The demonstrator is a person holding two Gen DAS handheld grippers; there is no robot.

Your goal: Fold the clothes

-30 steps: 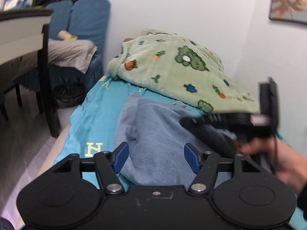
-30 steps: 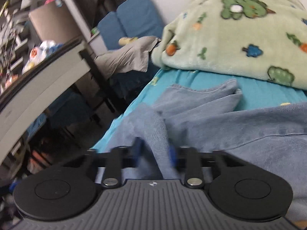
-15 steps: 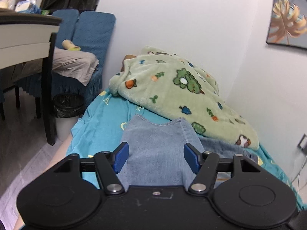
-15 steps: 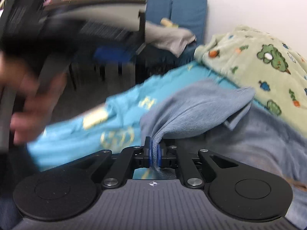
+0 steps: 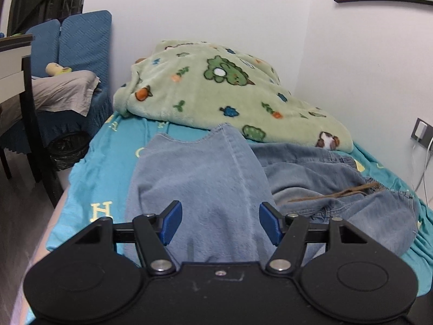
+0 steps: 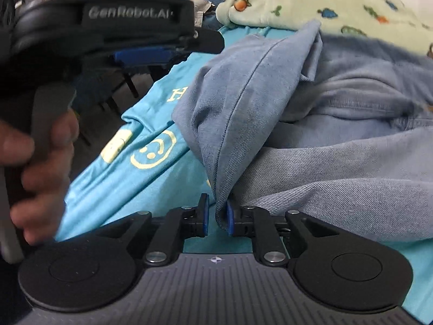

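A pair of light blue jeans (image 5: 205, 178) lies crumpled on a teal bed sheet (image 5: 105, 168); one leg is folded over toward me. My left gripper (image 5: 219, 223) is open, its blue pads either side of that leg, just above it. In the right wrist view the right gripper (image 6: 215, 218) has its jaws slightly parted with a hanging fold of the jeans (image 6: 243, 103) between the pads, touching the right one. The left gripper (image 6: 140, 54) also shows there at upper left, held by a hand.
A green cartoon blanket (image 5: 216, 89) is heaped at the head of the bed against the white wall. A blue chair with grey cloth (image 5: 67, 92), a black bin (image 5: 67, 146) and a dark table leg (image 5: 35, 124) stand left of the bed.
The right gripper pulled the jeans leg over toward the near edge, and its jaws have now eased slightly apart. The left gripper drew back and stayed open over the leg.
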